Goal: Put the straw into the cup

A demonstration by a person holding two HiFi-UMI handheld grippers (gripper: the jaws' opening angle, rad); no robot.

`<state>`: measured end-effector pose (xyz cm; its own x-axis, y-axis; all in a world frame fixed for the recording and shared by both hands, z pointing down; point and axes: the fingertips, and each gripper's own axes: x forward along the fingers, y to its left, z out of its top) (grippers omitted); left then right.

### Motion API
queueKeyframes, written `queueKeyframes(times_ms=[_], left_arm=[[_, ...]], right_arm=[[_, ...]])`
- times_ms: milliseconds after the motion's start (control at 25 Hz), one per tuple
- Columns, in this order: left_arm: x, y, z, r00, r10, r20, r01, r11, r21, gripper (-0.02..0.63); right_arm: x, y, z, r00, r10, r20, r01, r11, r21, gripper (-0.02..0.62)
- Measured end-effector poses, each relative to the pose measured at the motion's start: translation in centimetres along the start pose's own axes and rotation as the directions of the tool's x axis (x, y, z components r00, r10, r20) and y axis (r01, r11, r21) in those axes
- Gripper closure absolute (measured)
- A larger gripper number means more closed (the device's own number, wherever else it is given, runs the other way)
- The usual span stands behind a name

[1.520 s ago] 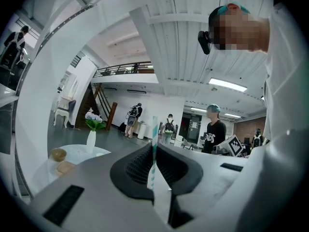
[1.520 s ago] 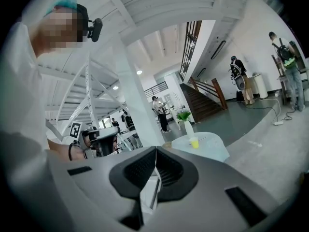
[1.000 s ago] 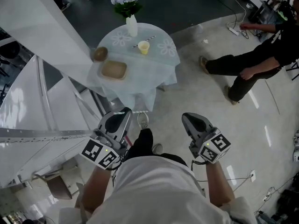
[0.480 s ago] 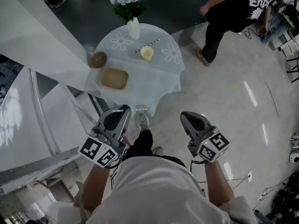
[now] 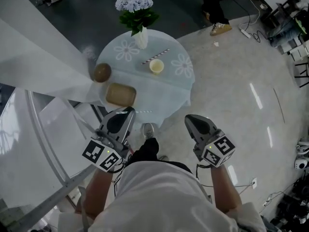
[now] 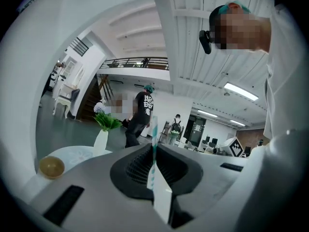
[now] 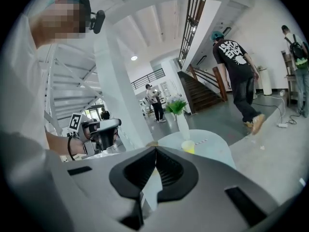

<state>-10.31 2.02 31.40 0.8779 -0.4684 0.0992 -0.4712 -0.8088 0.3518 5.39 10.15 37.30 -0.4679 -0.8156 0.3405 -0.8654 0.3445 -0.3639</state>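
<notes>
Tabletop (image 5: 145, 83) was drawn nearer than a second before — approach was barely begun. Straw (image 5: 155, 56) lay beside cup (image 5: 156, 66), untouched, well ahead. Fingers of left gripper (image 5: 126, 114) and right gripper (image 5: 191, 120) were pressed together — nothing held.

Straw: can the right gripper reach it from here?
Probably not yet. The straw lies by the cup, far across the table; the right gripper, jaws shut, hangs short of its edge. Nothing blocks the path.

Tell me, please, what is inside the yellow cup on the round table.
Nothing shows inside the yellow cup, only its pale interior. The striped straw lies outside it, on the tablecloth. The cup's bottom is too small to judge.
</notes>
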Motion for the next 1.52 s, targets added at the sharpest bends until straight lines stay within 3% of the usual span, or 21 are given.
queueKeyframes(times_ms=[360, 920, 1520], left_arm=[[2.6, 5.7, 2.6, 0.999, 0.03, 0.026, -0.03, 0.999, -0.028, 0.568], [3.8, 8.3, 3.0, 0.999, 0.041, -0.007, -0.041, 0.998, -0.037, 0.568], [11.2, 10.1, 2.8, 0.987, 0.162, -0.017, -0.162, 0.985, -0.059, 0.568]], right_arm=[[4.9, -1.0, 3.5, 1.0, -0.004, -0.018, 0.004, 1.0, -0.012, 0.574], [8.1, -2.0, 5.2, 0.999, 0.012, -0.039, -0.013, 1.0, -0.019, 0.574], [11.3, -9.9, 7.0, 0.987, 0.131, -0.092, -0.133, 0.991, -0.018, 0.574]])
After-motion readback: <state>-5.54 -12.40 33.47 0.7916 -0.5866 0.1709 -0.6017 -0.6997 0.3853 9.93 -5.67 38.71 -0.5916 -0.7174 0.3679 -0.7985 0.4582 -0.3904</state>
